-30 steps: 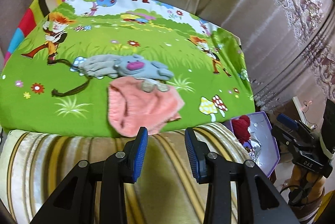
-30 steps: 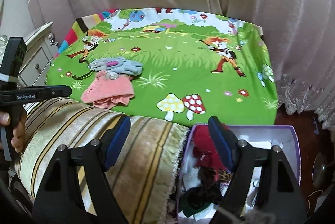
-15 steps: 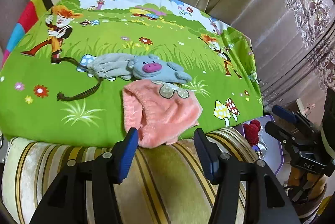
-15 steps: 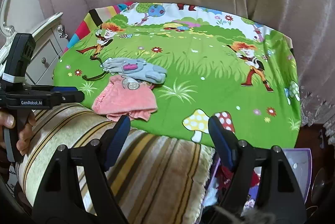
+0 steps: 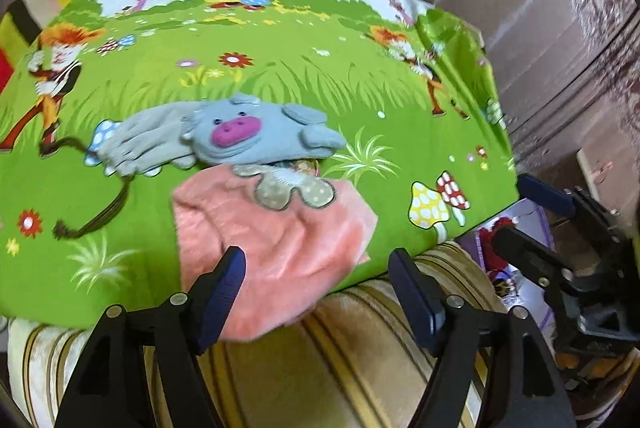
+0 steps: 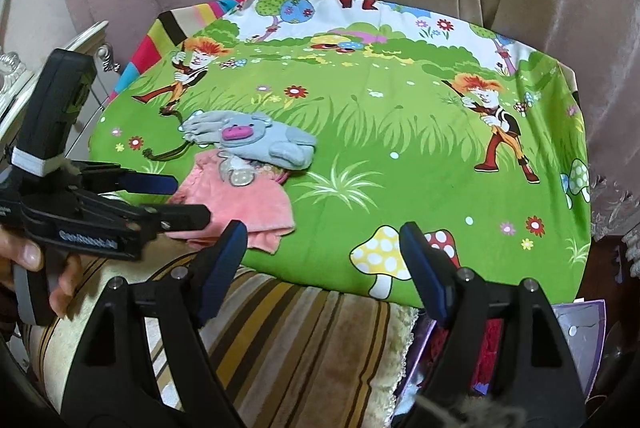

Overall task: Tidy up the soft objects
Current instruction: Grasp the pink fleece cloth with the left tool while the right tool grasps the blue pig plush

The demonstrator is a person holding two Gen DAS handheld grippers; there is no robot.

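Left wrist view is showing the left tool (image 5: 316, 286) gaping wide and gripping nothing, its two blue pads straddling the near hem of the pink fleece garment (image 5: 276, 248), which is lying at the near edge of the cartoon-printed sheet (image 5: 360, 88) and spilling onto the striped cushion (image 5: 320, 368). Touching the pink piece's far side, a grey piggy mitten (image 5: 256, 134) is resting beside a plain grey glove (image 5: 148, 140), and a dark cord (image 5: 100, 216) is trailing off toward the sheet's left edge. Right wrist view is showing the right tool (image 6: 320, 264) equally spread and idle — hanging over the near edge, well apart from the pile. By my reading, the reach for the pink garment is underway; next comes lowering onto that hem and pinching enough fleece without snagging the sheet.
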